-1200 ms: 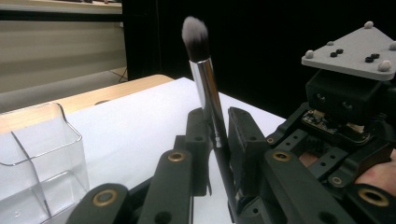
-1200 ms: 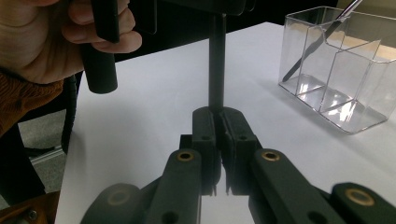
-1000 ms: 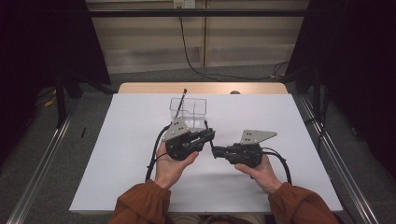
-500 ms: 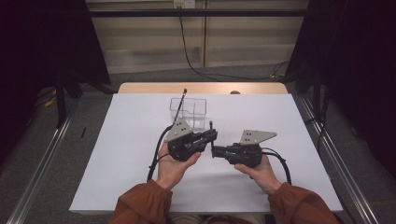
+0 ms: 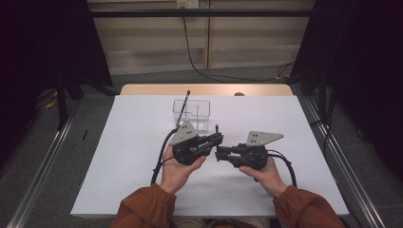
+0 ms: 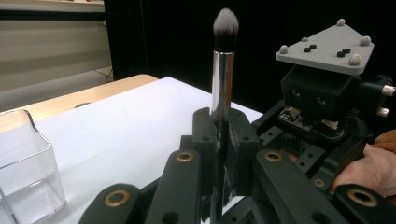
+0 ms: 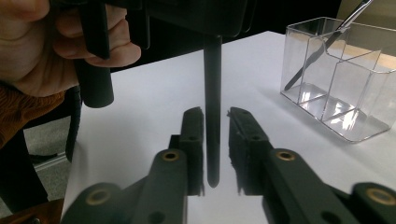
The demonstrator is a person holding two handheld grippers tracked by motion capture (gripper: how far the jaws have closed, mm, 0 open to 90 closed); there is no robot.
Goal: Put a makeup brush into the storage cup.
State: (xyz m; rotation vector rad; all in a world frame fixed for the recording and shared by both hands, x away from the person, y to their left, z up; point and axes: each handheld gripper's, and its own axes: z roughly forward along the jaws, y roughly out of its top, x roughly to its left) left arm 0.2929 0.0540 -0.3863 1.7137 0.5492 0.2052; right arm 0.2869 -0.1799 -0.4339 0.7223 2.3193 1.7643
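My left gripper (image 5: 219, 137) is clamped tight on the makeup brush (image 6: 223, 88), which stands upright between its jaws, bristle tuft on top. In the left gripper view the lower handle runs out of frame behind the jaws, so I can't see its end there.

The right gripper view picks that up: the brush's black handle hangs down into the gap of my right gripper (image 7: 215, 140). Those jaws have just been opening; there's a visible sliver of space on both sides of the handle, pads not pressing. So the left one alone has the brush.

In the high view the two grippers meet nose to nose near the middle of the white table (image 5: 119, 171), just in front of the clear organiser (image 5: 203, 110). The brush there is only a small dark stub above the jaws, too small to read.

A second, thin brush (image 7: 327, 44) leans in one organiser compartment; its tip is cut off at the top edge of the right gripper view. The organiser's walls are transparent, so the compartment edges are hard to trace.
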